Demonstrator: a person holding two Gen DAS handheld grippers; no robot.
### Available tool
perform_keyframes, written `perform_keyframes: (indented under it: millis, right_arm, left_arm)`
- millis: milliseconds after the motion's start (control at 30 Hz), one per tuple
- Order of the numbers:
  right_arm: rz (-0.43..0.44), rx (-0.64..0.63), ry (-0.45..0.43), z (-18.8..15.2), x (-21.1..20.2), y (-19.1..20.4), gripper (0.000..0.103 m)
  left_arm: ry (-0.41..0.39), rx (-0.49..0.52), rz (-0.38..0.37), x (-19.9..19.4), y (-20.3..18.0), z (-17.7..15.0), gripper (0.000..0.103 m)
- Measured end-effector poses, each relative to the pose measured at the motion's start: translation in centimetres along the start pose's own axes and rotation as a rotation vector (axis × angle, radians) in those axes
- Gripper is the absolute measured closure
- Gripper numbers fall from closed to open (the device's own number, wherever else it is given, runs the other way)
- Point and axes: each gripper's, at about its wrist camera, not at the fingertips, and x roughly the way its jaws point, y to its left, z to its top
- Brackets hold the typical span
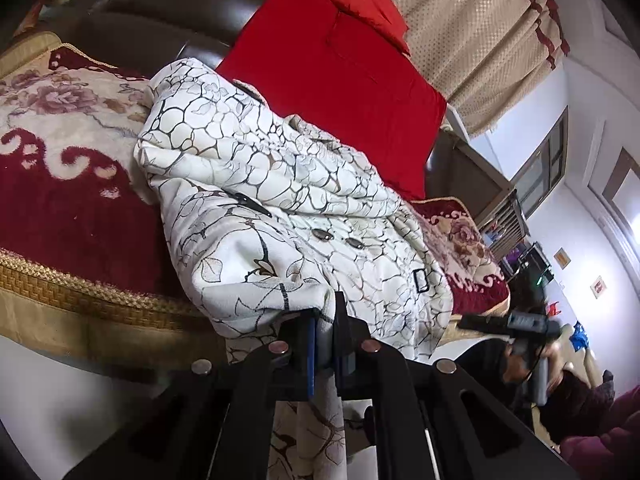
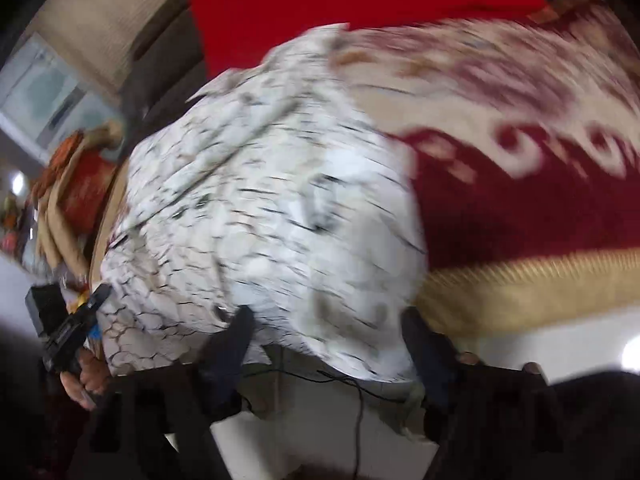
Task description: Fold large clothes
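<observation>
1. A white coat with a dark crackle print lies bunched on a red-and-cream floral blanket, its hem hanging over the edge.
2. The left gripper is clamped on the hem.
3. The right gripper has its jaws apart over blurred coat fabric, gripping nothing.
4. A red pillow stands behind.
</observation>
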Motion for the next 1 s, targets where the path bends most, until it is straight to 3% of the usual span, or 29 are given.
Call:
perform_keyframes:
  millis: [133, 267, 333, 400, 467, 500, 533, 767, 900, 1000]
  right_arm:
    - [-0.053, -0.024, 0.078, -0.6, 2.7, -3.3, 0.023]
    - [0.064, -0.039, 0.142, 0.4, 6.5, -3.2, 0.022]
    - [0.074, -0.082, 0.163, 0.5, 8.1, -2.3, 0.023]
    - [-0.004, -0.152, 0.159, 0.4, 9.3, -1.2, 0.035]
    - [-0.103, -0.193, 0.157, 0.3, 9.5, -0.5, 0.067]
    - [-0.101, -0.187, 0.155, 0.3, 9.0, -0.5, 0.079]
    - [-0.013, -0.167, 0.149, 0.6, 7.9, -0.4, 0.096]
    - [0.249, -0.285, 0.072, 3.4, 2.1, 6.4, 0.097]
    - [0.417, -0.261, -0.049, 8.1, -0.7, 9.6, 0.097]
    - [0.514, -0.13, -0.169, 13.9, -1.7, 10.2, 0.097]
  left_arm:
    - [-0.003, 0.007, 0.0, 0.0, -0.4, -0.1, 0.096]
    - [-0.003, -0.004, 0.006, 0.0, -0.4, -0.2, 0.096]
    - [-0.009, -0.006, 0.006, -0.2, -0.5, -0.2, 0.096]
    - [-0.012, -0.007, 0.004, -0.3, -0.5, -0.2, 0.096]
    - [-0.011, -0.011, 0.001, -0.4, -0.5, -0.2, 0.096]
    - [-0.011, -0.019, -0.008, -0.5, -0.5, -0.1, 0.096]
    - [-0.011, -0.03, -0.021, -0.6, -0.4, 0.1, 0.096]
    - [-0.066, -0.027, -0.072, -3.1, -1.1, 2.5, 0.096]
    - [-0.115, -0.01, -0.076, -5.7, -1.7, 6.6, 0.096]
    - [-0.176, -0.044, -0.063, -6.9, -1.2, 11.8, 0.096]
